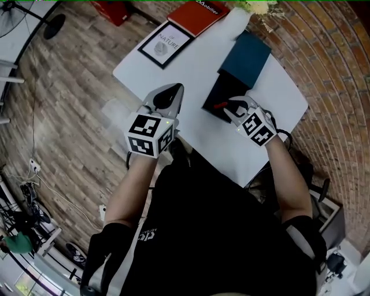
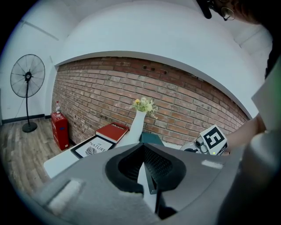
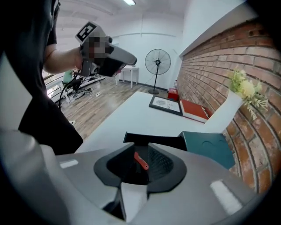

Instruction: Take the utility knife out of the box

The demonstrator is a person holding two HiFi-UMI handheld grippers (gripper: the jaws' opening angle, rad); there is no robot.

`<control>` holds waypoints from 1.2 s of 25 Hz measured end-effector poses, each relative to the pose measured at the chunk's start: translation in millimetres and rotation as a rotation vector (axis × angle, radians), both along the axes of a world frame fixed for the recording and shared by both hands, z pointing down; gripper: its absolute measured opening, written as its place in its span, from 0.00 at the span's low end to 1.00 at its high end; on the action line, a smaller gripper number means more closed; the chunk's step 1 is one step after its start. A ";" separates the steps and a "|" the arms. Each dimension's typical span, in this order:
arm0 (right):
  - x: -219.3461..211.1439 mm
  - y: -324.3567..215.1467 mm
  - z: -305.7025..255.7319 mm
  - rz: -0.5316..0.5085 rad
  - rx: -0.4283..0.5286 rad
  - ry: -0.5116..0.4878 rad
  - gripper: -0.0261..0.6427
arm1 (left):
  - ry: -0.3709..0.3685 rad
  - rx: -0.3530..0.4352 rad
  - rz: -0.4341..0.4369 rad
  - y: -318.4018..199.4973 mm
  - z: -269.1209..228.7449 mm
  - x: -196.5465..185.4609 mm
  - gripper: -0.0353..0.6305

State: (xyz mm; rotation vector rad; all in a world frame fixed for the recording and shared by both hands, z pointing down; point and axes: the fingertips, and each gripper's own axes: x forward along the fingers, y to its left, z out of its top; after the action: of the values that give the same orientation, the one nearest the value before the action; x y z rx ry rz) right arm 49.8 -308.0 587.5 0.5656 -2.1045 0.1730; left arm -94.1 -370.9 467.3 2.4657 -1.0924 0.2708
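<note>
Fingers (image 3: 160,161) of the right gripper (image 3: 138,147) stand apart, with nothing pressed between the pads. Through the gap the red utility knife (image 3: 141,161) shows, lying inside the open black box (image 3: 153,141). From the head view this gripper (image 1: 231,108) hangs over the near end of the box (image 1: 225,87), pointing steeply down, with the knife (image 1: 219,106) just at its tips; whether a finger touches the knife cannot be told.

The box sits on the right half of the white desk (image 1: 196,69), between the near edge and the wall-side edge. Its teal lid (image 1: 245,55) lies just beyond it, toward the wall-side edge.

The left gripper (image 2: 142,147) has its fingers (image 2: 156,163) closed together at the tips and holds nothing. It (image 1: 176,89) hovers above the desk's near edge, about halfway along, well apart from the box.

A framed picture (image 1: 166,45) lies at the near left corner and a red book (image 1: 198,13) at the far left corner. A white vase (image 1: 237,20) with flowers stands on the wall-side edge, between the book and the lid. A standing fan (image 2: 27,81) is on the wooden floor beyond the desk's left end.
</note>
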 end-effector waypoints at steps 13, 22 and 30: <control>7.4 2.2 78.1 -0.325 -0.071 0.231 0.18 | -0.004 -0.079 0.008 -9.5 40.5 16.0 0.06; 11.0 9.3 110.6 -0.441 -0.147 0.351 0.18 | 0.004 -0.097 -0.010 -7.4 50.3 9.0 0.06; 13.7 7.3 111.3 -0.480 -0.123 0.417 0.17 | 0.017 -0.105 -0.032 -2.0 52.2 0.2 0.06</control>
State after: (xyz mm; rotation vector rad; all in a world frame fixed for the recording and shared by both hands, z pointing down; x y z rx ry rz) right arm 63.4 -300.7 698.8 0.0061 -1.7463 -0.0851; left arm -93.9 -372.9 519.6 2.3518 -1.0819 0.2888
